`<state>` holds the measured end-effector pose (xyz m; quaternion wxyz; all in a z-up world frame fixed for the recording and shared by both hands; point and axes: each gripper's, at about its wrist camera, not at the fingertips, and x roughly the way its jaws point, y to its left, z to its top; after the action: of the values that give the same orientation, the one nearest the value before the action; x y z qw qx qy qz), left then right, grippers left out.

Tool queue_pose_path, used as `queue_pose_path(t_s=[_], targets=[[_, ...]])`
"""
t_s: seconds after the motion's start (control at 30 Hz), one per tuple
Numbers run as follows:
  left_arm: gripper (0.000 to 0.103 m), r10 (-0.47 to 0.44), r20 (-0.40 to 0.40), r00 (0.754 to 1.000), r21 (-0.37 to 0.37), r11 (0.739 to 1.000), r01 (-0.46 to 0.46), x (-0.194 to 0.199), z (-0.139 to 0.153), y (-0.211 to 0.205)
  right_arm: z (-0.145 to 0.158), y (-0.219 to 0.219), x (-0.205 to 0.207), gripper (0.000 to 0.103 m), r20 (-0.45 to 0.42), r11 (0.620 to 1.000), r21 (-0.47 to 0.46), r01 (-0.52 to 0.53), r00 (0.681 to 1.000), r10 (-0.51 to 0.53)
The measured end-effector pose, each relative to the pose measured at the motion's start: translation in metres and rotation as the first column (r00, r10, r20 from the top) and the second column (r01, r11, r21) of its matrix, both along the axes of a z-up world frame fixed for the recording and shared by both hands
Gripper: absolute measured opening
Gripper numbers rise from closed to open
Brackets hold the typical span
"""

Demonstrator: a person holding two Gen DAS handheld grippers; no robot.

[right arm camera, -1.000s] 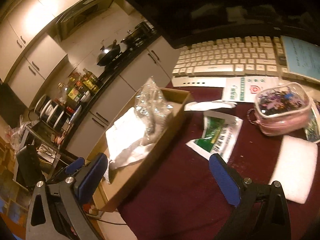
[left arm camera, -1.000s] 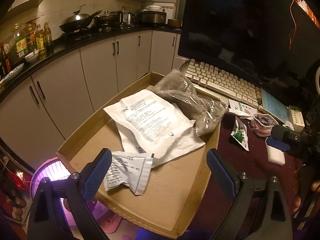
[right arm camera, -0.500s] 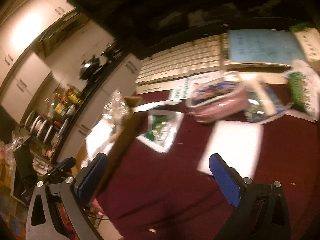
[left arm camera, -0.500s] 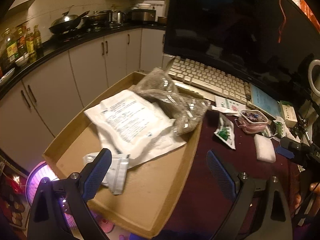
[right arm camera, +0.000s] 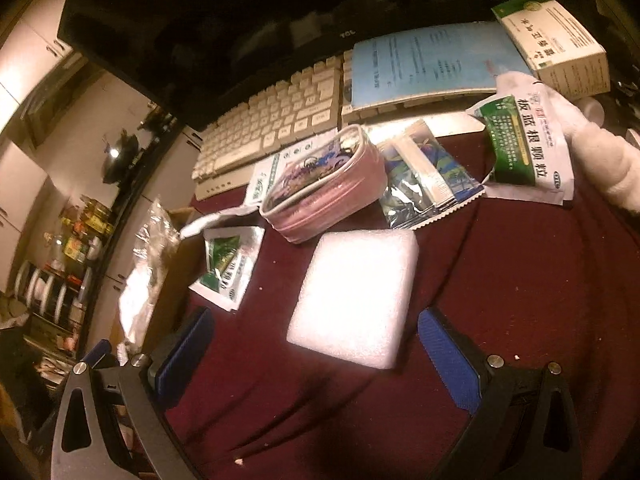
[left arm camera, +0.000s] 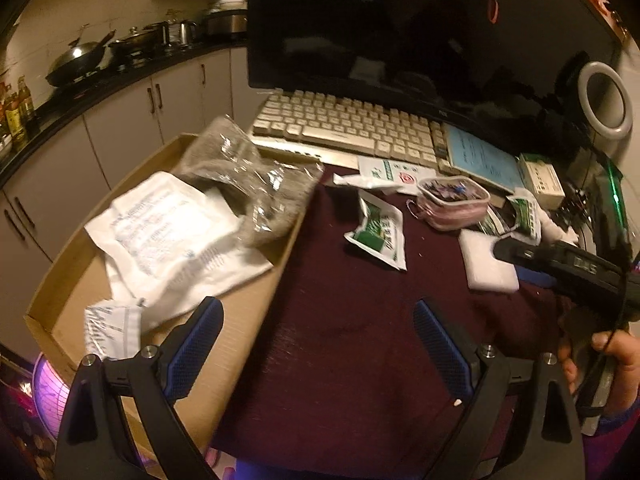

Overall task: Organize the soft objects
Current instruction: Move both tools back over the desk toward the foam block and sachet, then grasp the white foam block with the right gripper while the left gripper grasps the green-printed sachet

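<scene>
A white foam pad [right arm camera: 354, 294] lies on the dark red cloth just ahead of my open, empty right gripper [right arm camera: 316, 356]; it also shows in the left wrist view [left arm camera: 486, 262]. A pink zip pouch [right arm camera: 324, 188] and green sachets [right arm camera: 226, 266] lie beyond it. The cardboard tray [left arm camera: 248, 312] at the left holds white packets [left arm camera: 168, 240] and a crinkly clear bag [left arm camera: 252, 180]. My left gripper [left arm camera: 318, 344] is open and empty over the cloth by the tray's right edge.
A keyboard [left arm camera: 348, 130] and dark monitor [left arm camera: 400, 32] stand behind the cloth. A blue booklet [right arm camera: 424, 64], a medicine box [right arm camera: 556, 44] and a large green packet [right arm camera: 520, 148] lie at the right. Kitchen cabinets [left arm camera: 120, 120] are to the left. A ring light [left arm camera: 604, 100] stands far right.
Both grippers have swung right. The left view moved from the tray toward the cloth. The right gripper came from the tray edge to just before the foam pad.
</scene>
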<state>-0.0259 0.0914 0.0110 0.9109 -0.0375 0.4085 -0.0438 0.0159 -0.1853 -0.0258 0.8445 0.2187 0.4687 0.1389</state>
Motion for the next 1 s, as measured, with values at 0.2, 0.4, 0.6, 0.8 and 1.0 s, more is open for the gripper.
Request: queue_pose_path(t_s=[0.2, 0.4, 0.6, 0.8, 1.0], targets=[[0.096, -0.008, -0.021, 1.0, 0.009, 1.0, 0.008, -0.001, -0.006, -0.002, -0.005, 0.024, 0.009, 0.103, 0.024, 0.974, -0.218, 0.061, 0.998, -0.057], [0.096, -0.028, -0.011, 1.0, 0.033, 0.999, 0.028, 0.013, -0.002, -0.017, -0.019, 0.036, 0.017, 0.102, 0.027, 0.913, -0.403, 0.067, 0.998, -0.061], [0.096, -0.048, -0.018, 0.999, 0.117, 0.992, 0.05, 0.05, -0.005, -0.05, -0.015, 0.019, 0.01, 0.077, 0.062, 0.916, -0.396, 0.07, 0.997, -0.05], [0.096, -0.042, -0.051, 0.998, 0.176, 0.983, 0.05, 0.08, -0.023, -0.071, -0.012, -0.002, -0.005, 0.077, 0.1, 0.952, -0.301, 0.06, 0.994, -0.031], [0.096, -0.019, -0.075, 0.997, 0.225, 0.974, 0.036, 0.103, -0.038, -0.08, -0.011, -0.008, -0.01, 0.077, 0.119, 0.965, -0.256, 0.055, 0.993, -0.025]])
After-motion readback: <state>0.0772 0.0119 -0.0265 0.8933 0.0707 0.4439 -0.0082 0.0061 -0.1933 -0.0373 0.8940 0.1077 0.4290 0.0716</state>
